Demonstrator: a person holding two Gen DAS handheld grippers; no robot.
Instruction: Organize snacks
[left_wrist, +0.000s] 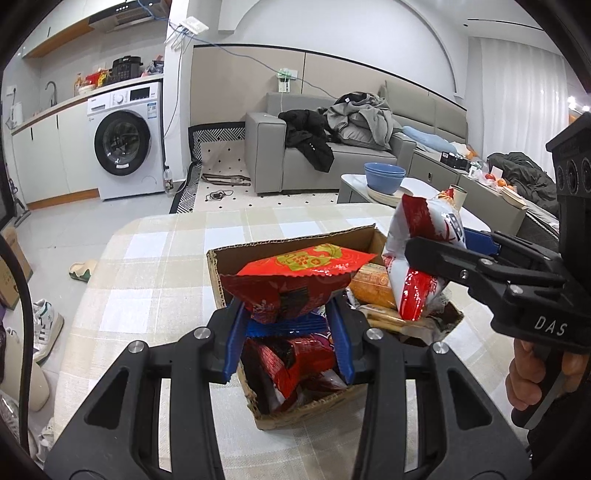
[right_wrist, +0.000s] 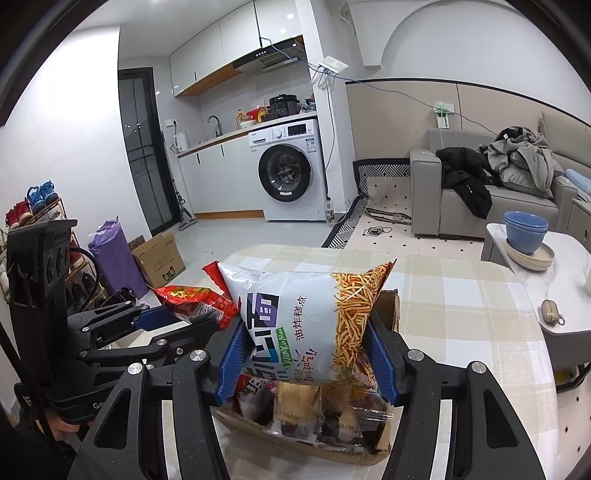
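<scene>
1. Red foil fills the middle of the left wrist view: the left gripper (left_wrist: 291, 314) has its blue pads (left_wrist: 236, 339) pinching a red snack packet (left_wrist: 299, 280), jaws drawn in tight on its lower half.
2. That packet hangs just above the cardboard box (left_wrist: 218, 266), which sits on the checked tablecloth (left_wrist: 155, 266) at frame centre.
3. Inside the box, more wrappers are packed together: a blue one (left_wrist: 284, 326) and a red one (left_wrist: 291, 362) right under the held packet, and an orange packet (left_wrist: 373, 284) further back.
4. Over at the right of the same view, the right gripper (left_wrist: 424, 258) reaches in from the edge, angled down and leftward, clamping a white-and-red bag (left_wrist: 413, 236) above the box's far corner.
5. A hand (left_wrist: 532, 373) grips its handle at lower right, fingers wrapped round.
6. Switch to the right wrist view: the right gripper (right_wrist: 306, 354) has its jaws partly spread, squeezing a white noodle-snack bag (right_wrist: 306, 317) from both sides, bag upright and filling the centre.
7. Below it the box (right_wrist: 391, 306) shows clear-wrapped snacks (right_wrist: 332, 410) crowded inside.
8. At left, the left gripper (right_wrist: 177, 314) pokes in sideways, holding the red packet (right_wrist: 195, 302) just beside the white bag.
9. Background: a washing machine (right_wrist: 288, 170) upper centre, and a blue bowl (right_wrist: 526, 229) on the side table at right.
</scene>
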